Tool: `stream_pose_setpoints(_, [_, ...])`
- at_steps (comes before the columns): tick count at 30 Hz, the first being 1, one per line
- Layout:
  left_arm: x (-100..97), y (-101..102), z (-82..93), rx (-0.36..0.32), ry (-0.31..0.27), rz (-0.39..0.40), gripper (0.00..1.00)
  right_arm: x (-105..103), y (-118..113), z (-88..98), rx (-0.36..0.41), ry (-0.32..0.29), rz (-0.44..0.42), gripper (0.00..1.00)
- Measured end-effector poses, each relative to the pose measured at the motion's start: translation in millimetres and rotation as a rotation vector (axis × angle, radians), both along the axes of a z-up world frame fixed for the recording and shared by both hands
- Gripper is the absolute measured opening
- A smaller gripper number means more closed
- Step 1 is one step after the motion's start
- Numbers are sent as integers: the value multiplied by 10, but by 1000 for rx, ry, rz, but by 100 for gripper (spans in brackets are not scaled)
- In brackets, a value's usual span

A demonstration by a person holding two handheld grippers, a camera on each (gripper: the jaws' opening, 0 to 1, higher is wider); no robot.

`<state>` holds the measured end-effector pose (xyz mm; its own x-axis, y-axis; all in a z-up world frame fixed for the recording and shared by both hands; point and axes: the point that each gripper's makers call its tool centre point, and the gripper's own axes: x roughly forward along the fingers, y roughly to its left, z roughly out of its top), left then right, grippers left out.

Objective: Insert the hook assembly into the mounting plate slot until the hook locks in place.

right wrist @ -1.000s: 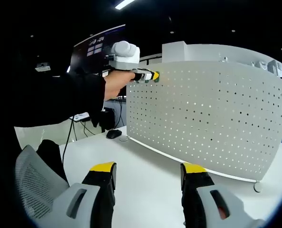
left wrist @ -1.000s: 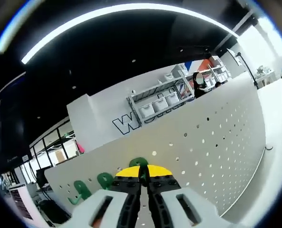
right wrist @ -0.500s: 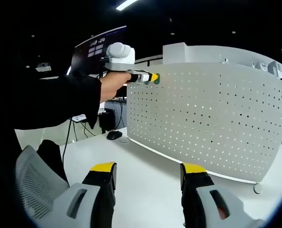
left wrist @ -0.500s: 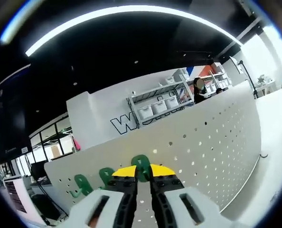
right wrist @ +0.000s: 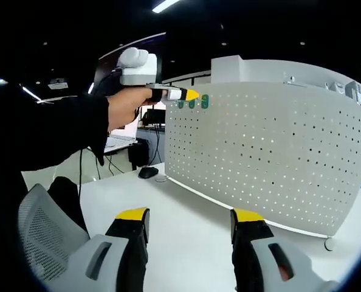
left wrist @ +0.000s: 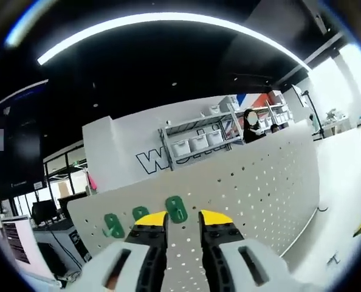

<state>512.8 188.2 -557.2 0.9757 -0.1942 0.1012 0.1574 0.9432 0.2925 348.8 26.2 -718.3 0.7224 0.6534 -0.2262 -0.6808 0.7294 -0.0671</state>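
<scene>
White perforated steel forms the upright pegboard [right wrist: 271, 152], which stands on the white table [right wrist: 192, 225]. We see three green hooks [right wrist: 192, 103] set in a row along its top left corner in the right gripper view. In the left gripper view the same row appears close up: the nearest hook [left wrist: 177, 208] sits on the board just above and between the yellow tips, with a second hook [left wrist: 141, 213] and a third hook [left wrist: 113, 225] further left.

We hold the left gripper [left wrist: 183, 219] with its jaws slightly apart (a narrow gap shows between the yellow tips), and nothing is clamped between them. From the right gripper view, this gripper [right wrist: 192, 95] is level with the top edge of the board, its tip just beside the hooks, with a hand [right wrist: 124, 106] and a dark sleeve [right wrist: 53, 131] behind it.

We hold the right gripper [right wrist: 189, 214] low over the table, its jaws wide apart and empty, well apart from the board. A grey mesh chair [right wrist: 44, 234] stands at the left, and a dark mouse [right wrist: 147, 172] lies on the table near the board's left end.
</scene>
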Motion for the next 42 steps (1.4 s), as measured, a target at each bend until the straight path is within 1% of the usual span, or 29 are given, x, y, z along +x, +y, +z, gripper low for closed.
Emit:
stream_pose_setpoints(3, [-81,-16,-13,-1,0,-7,23,-1,0,11,0,-7,2,51])
stream_pose_setpoints(6, [-190,-45,-68,-22,13,-22,25,-2,-17,23,1,-12,-1,51])
stream_pose_setpoints(10, [-330,-93,-136,-19,23,-43,26,-10,-33,41,4,-17,-4,51])
stream_pose_setpoints(15, [-562,-131,-168,-25,27,-84,27,-34,-3,32,-4,-21,9,51])
stream_pose_setpoints(18, [-671,-139,-191,-26,31,-95,29,-45,11,12,-10,-16,17,50])
stream_pose_setpoints(23, [-915,-134,-309,-50,53,-111,30,-66,49,-18,-19,-12,34,50])
stream_pose_setpoints(30, [-1299,-250,-622,-54,101,-152,30,-70,62,-39,-25,-7,42,50])
stream_pose_setpoints(34, [-1477,-319,-838,-65,146,-172,31,-73,56,-52,-29,-4,41,50])
stream_pose_setpoints(42, [-1701,-474,-1102,-86,186,-212,32,-56,18,-26,-24,-4,28,50])
